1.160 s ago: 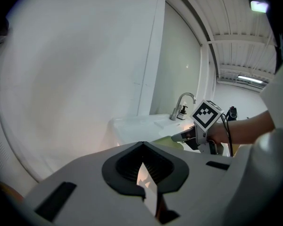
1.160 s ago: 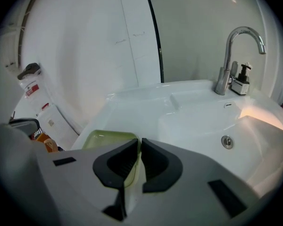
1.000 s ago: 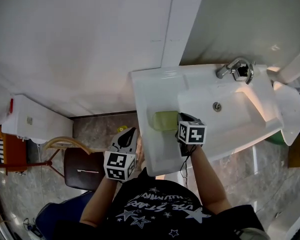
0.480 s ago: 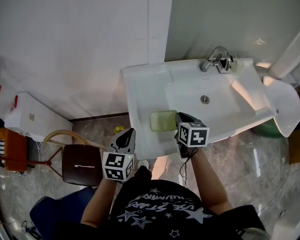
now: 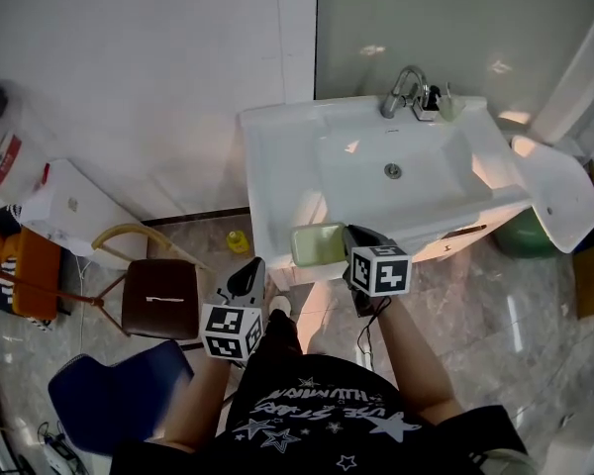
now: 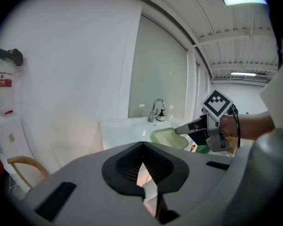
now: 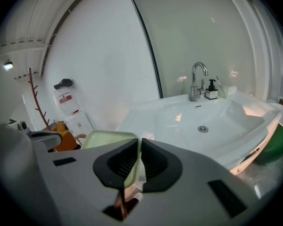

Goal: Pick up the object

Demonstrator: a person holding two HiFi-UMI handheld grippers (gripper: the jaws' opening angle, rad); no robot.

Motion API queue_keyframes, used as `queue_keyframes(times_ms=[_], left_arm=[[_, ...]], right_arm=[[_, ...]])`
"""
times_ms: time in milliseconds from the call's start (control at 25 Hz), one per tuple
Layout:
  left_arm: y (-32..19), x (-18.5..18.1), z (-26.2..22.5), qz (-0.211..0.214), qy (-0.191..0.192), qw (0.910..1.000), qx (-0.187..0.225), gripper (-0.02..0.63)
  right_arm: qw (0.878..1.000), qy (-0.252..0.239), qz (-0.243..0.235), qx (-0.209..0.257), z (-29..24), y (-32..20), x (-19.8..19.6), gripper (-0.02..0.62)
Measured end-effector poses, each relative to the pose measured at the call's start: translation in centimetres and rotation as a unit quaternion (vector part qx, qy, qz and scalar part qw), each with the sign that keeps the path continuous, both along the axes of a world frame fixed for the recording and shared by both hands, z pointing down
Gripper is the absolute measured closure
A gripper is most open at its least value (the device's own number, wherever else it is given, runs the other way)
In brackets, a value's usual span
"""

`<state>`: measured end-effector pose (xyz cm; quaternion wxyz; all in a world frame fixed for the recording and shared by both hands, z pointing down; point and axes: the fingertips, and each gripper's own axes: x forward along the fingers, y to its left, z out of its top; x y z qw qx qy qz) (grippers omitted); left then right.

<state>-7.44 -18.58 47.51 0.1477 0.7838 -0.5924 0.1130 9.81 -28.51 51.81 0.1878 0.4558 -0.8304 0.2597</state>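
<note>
The object is a pale green, shallow rectangular dish (image 5: 317, 244). My right gripper (image 5: 348, 238) is shut on its right rim and holds it in the air at the front edge of the white sink (image 5: 277, 156). In the right gripper view the dish (image 7: 108, 138) juts out left of the closed jaws, its rim pinched between the pads (image 7: 130, 160). The left gripper view shows the dish (image 6: 170, 138) with the right gripper (image 6: 180, 130) on it. My left gripper (image 5: 254, 265) hangs lower left over the floor, jaws shut with nothing between them.
A chrome faucet (image 5: 404, 87) and soap bottle (image 5: 431, 99) stand at the back of the sink. A brown stool (image 5: 158, 311) and a blue seat (image 5: 109, 396) are on the floor to the left. A green basin (image 5: 523, 236) sits under the sink's right side.
The green dish has come off the sink's left ledge and moved back toward the person in the right gripper. The left gripper has dropped slightly.
</note>
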Motion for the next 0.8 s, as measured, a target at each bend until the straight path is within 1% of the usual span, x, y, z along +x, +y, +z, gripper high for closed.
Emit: queue_keyframes(times_ms=[200, 440, 600, 800], left_arm=[[5.0, 2.4, 0.6, -0.007, -0.006, 0.9999, -0.010, 0.591], [9.6, 4.3, 1.3, -0.020, -0.007, 0.9995, -0.022, 0.591], [10.9, 4.4, 1.6, -0.018, -0.010, 0.9995, -0.025, 0.589], [11.3, 4.4, 1.1, -0.010, -0.004, 0.9998, -0.016, 0.589]], right_arm=[[1.000, -0.006, -0.010, -0.008, 0.8, 4.8, 2.2, 0.561], [1.000, -0.020, -0.008, -0.022, 2.2, 8.8, 4.4, 0.561], [0.999, -0.021, 0.001, -0.026, 2.6, 10.3, 5.1, 0.561], [1.000, -0.016, 0.009, -0.023, 2.3, 11.6, 5.6, 0.561]])
